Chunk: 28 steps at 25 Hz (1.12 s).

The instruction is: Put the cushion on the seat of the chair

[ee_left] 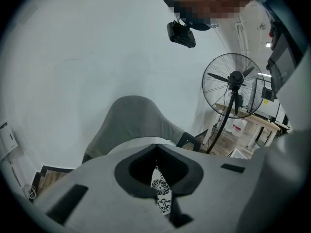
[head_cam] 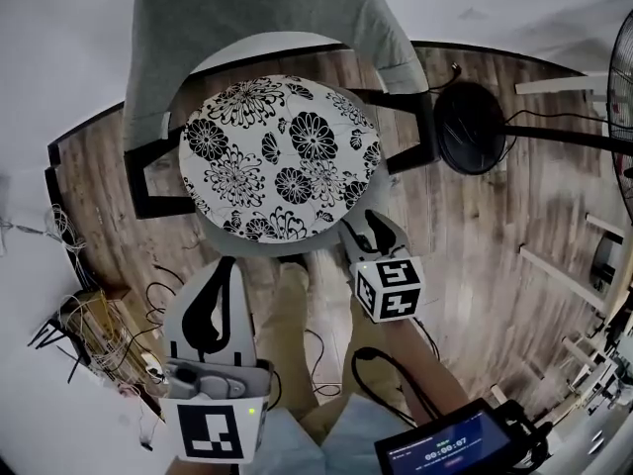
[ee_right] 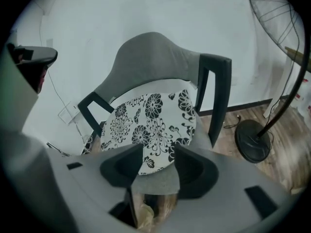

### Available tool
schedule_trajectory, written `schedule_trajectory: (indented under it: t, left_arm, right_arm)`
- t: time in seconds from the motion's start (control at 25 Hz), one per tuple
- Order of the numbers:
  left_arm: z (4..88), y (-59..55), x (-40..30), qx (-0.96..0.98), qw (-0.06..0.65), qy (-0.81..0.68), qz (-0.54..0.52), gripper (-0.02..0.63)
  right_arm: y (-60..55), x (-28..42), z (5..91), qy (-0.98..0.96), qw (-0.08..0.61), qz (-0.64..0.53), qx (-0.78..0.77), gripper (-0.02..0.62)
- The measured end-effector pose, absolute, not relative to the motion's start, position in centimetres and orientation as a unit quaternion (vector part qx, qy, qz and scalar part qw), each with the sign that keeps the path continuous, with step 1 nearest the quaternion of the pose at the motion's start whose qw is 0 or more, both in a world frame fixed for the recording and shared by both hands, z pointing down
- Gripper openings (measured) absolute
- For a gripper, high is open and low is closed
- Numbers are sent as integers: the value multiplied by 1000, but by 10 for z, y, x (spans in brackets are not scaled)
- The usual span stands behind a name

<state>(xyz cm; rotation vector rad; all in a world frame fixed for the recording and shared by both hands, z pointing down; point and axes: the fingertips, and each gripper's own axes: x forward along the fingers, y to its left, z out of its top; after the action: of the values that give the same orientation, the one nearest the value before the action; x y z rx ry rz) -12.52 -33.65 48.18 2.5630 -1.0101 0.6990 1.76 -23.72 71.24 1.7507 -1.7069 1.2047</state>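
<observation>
On the chair (head_cam: 259,13) seat, treat cushion (head_cam: 282,156) as light and floppy; pinch near rim with parted, empty right tool (head_cam: 369,228); hold closed left tool (head_cam: 224,270) clear.

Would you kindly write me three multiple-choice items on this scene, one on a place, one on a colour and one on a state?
1. Where does the cushion lie?
A. on the floor
B. on the chair's seat
C. on the fan's base

2. What is its pattern?
A. blue stripes
B. black flowers on white
C. plain red

3. How do the right gripper's jaws stand?
A. apart, gripping nothing
B. shut on the cushion
C. shut on a cable

Answers: B, it covers the seat; B, the flower print shows in the head view; A, a gap separates both jaws.
</observation>
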Motion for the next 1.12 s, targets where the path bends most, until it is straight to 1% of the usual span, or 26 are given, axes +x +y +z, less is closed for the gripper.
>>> schedule_trajectory:
  t: [0.24,0.48,0.64,0.76,0.84,0.88,1.0,1.12]
  left_arm:
    - [497,-327,-130,891,149,-344,255,9]
    - [506,-332,-140,889,145,-347,260,9]
    - [511,-336,-148,887,142,-347,269,9]
    - [515,-339,-153,885,144,-349,270,9]
    - [517,-341,-156,884,147,-350,272,9]
    - [517,-341,-156,884,148,-349,273,9]
    - [517,-342,-154,887,150,-343,272,9]
    - [515,-343,-153,887,151,-341,272,9]
  right_arm:
    - [-224,7,757,-567,178,495,633,198]
    - [-221,-17,786,-558,172,531,614,192]
    - [-224,-22,798,-536,144,560,615,162]
    - [-223,-19,804,-523,161,562,620,124]
    - [-224,-18,803,-526,175,552,623,81]
    - [-224,-18,802,-527,179,548,624,27]
    - [-225,-22,797,-531,189,538,627,20]
    - [-219,-28,789,-533,186,540,625,18]
